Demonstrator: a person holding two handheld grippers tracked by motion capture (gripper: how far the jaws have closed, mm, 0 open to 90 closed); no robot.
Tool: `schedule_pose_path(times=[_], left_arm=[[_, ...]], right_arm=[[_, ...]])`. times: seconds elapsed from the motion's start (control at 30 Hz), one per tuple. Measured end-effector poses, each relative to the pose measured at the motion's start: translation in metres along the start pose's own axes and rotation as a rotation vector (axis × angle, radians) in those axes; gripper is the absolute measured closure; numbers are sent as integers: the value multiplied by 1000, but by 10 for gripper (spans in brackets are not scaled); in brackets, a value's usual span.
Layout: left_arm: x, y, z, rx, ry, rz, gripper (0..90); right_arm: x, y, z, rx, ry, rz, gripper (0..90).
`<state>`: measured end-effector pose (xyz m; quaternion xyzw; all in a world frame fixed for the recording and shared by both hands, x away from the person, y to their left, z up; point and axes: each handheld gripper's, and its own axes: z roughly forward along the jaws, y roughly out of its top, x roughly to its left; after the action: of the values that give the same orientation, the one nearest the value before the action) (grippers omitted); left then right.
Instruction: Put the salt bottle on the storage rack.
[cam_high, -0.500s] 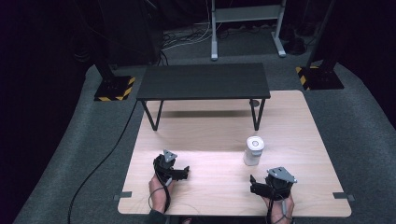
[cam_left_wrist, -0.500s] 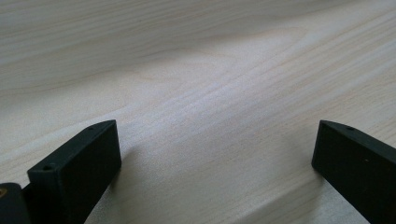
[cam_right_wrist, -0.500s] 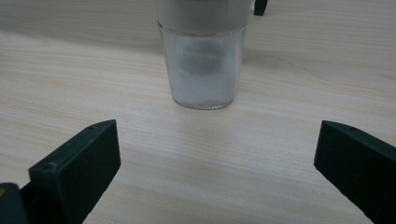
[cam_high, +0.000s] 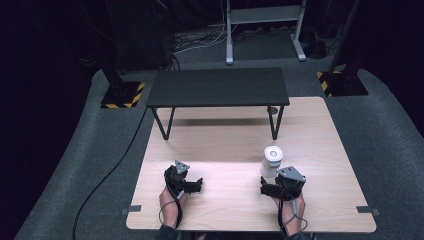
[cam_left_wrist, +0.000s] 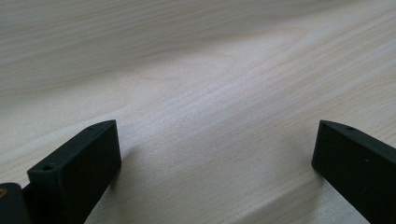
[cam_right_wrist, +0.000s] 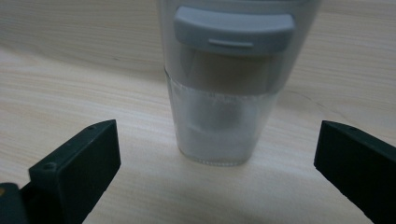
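A clear tumbler (cam_high: 272, 161) with a white-grey lid stands upright on the light wooden table (cam_high: 225, 140), right of centre. My right gripper (cam_high: 281, 182) is just in front of it, open. In the right gripper view the tumbler (cam_right_wrist: 219, 112) stands close ahead between the wide-apart jaws of the right gripper (cam_right_wrist: 217, 128), touching neither; its grey lid tab (cam_right_wrist: 233, 30) faces the camera. My left gripper (cam_high: 184, 178) rests low over the table at the near left, open. In the left gripper view the left gripper (cam_left_wrist: 215, 128) has bare wood between its jaws.
A low black bench (cam_high: 218, 86) stands across the far half of the table on thin legs. Grey carpet (cam_high: 385, 135) surrounds the table, and a black cable (cam_high: 107, 172) runs over it on the left. Yellow-black striped stand bases (cam_high: 122, 95) sit at the back.
My right gripper has moved forward and a little left, closer to the tumbler. The left gripper and the tumbler have stayed put.
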<state>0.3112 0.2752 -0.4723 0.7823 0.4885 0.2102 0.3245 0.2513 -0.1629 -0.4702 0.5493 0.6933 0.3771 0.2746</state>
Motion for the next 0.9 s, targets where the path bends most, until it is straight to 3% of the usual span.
schedule_pose_path(times=[0.4,0.43,0.47,0.5,0.6,0.9], left_arm=[[0,0,0,0,0,0,8],[0,0,0,0,0,0,8],[0,0,0,0,0,0,8],[0,0,0,0,0,0,8],[0,0,0,0,0,0,8],[0,0,0,0,0,0,8]], right_arm=[[4,14,28,-5,-21,-12,16],[4,12,28,-15,-19,-12,192],[6,8,29,-39,-38,4,286],[5,8,30,-36,-39,43,288],[12,7,30,-45,-72,46,291],[9,8,29,-42,-56,48,291]])
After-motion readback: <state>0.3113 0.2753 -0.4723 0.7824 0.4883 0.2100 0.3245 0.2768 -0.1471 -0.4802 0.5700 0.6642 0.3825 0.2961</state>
